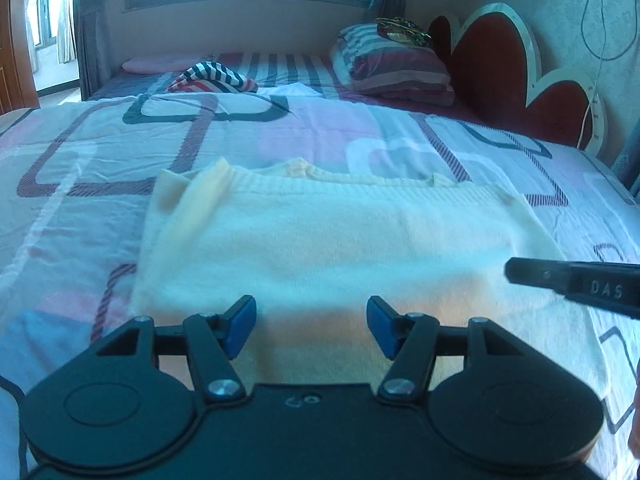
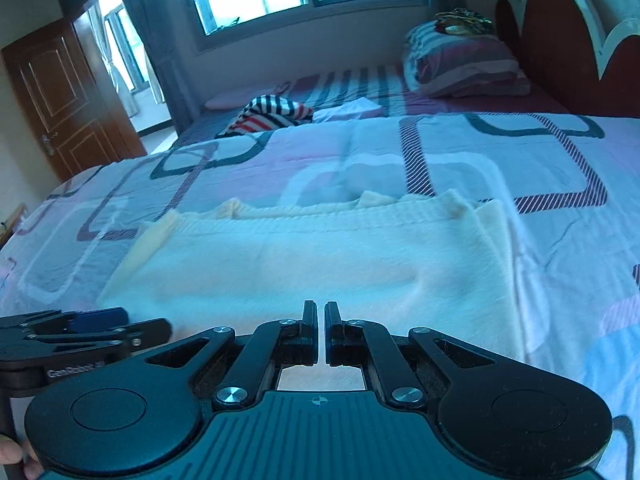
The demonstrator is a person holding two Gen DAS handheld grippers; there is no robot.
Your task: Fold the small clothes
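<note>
A cream knitted sweater [image 1: 340, 240] [image 2: 300, 256] lies folded flat on the patterned bedspread [image 1: 120, 152] [image 2: 540, 152], its ribbed edge on the far side. My left gripper [image 1: 311, 322] hovers over the sweater's near edge, open, its blue pads [image 1: 240, 326] wide apart with nothing pinched between them. In the right wrist view the left gripper [image 2: 100, 320] shows at the lower left. My right gripper [image 2: 320, 312] is shut just above the sweater's near part, and no cloth shows between its fingers. Its tip [image 1: 520, 272] enters the left wrist view from the right.
A striped garment [image 1: 212, 78] [image 2: 272, 116] lies bunched farther back on the bed. A striped pillow [image 1: 392, 68] [image 2: 460, 60] leans against the red scalloped headboard [image 1: 492, 56] [image 2: 560, 40]. A window is behind the bed, and a wooden door [image 2: 60, 96] stands at the left.
</note>
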